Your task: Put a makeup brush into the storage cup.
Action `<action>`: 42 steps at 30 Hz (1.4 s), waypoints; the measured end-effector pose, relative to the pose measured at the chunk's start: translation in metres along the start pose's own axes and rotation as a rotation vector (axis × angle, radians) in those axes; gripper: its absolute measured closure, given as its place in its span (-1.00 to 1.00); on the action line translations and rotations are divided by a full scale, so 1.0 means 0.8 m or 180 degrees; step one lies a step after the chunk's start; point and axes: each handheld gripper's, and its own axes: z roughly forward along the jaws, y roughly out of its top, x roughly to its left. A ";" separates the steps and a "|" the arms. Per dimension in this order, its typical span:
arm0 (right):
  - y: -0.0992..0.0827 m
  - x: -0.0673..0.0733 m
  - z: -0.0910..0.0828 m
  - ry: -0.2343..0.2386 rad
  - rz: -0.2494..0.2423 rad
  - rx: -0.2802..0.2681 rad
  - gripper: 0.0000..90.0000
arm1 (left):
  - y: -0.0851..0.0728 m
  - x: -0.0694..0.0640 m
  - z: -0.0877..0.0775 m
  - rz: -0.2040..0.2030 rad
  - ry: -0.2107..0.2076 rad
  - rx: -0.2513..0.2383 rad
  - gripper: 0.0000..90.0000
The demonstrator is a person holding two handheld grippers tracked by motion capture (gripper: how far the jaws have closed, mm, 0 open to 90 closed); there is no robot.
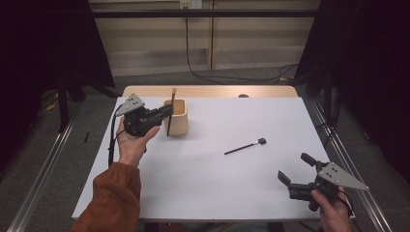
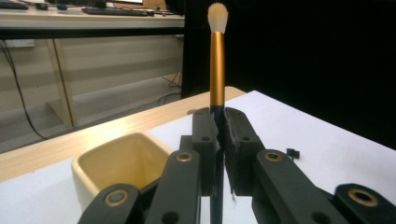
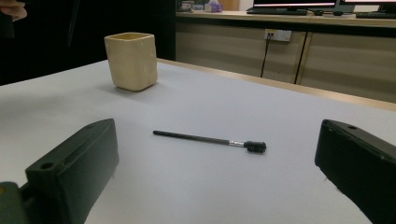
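Observation:
My left gripper [image 1: 167, 112] is shut on a makeup brush [image 1: 171, 110] with a gold ferrule and a pale bristle tip, held upright just left of the cream square cup [image 1: 181, 117]. In the left gripper view the brush [image 2: 217, 60] rises straight from between the closed jaws, with the cup [image 2: 119, 163] below and to the left. A thin black brush [image 1: 245, 146] lies flat on the white table mat [image 1: 203, 169]. My right gripper [image 1: 296, 167] stands open near the front right corner; its view has the black brush [image 3: 210, 140] between the wide-apart jaws and the cup [image 3: 131, 60] beyond.
The white mat covers a wooden table whose far edge [image 1: 212, 91] shows behind the cup. Cables [image 1: 208, 72] run along the floor beyond. Metal rails [image 1: 43, 169] flank the table on both sides.

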 end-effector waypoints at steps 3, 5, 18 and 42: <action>0.000 0.000 0.000 -0.0002 0.0000 -0.0001 -1.00 | 0.009 -0.002 0.004 0.0008 -0.0011 0.0007 0.87; 0.000 0.000 0.000 0.0001 -0.0004 -0.0001 -1.00 | 0.016 -0.002 0.005 0.0014 -0.0006 -0.0002 0.87; 0.000 0.000 -0.001 0.0005 -0.0001 0.0001 -1.00 | 0.044 0.010 0.013 0.0049 0.0056 0.0019 0.87; 0.000 0.000 -0.001 -0.0001 -0.0017 -0.0009 -1.00 | 0.080 0.028 0.050 0.0046 0.0268 -0.0004 0.87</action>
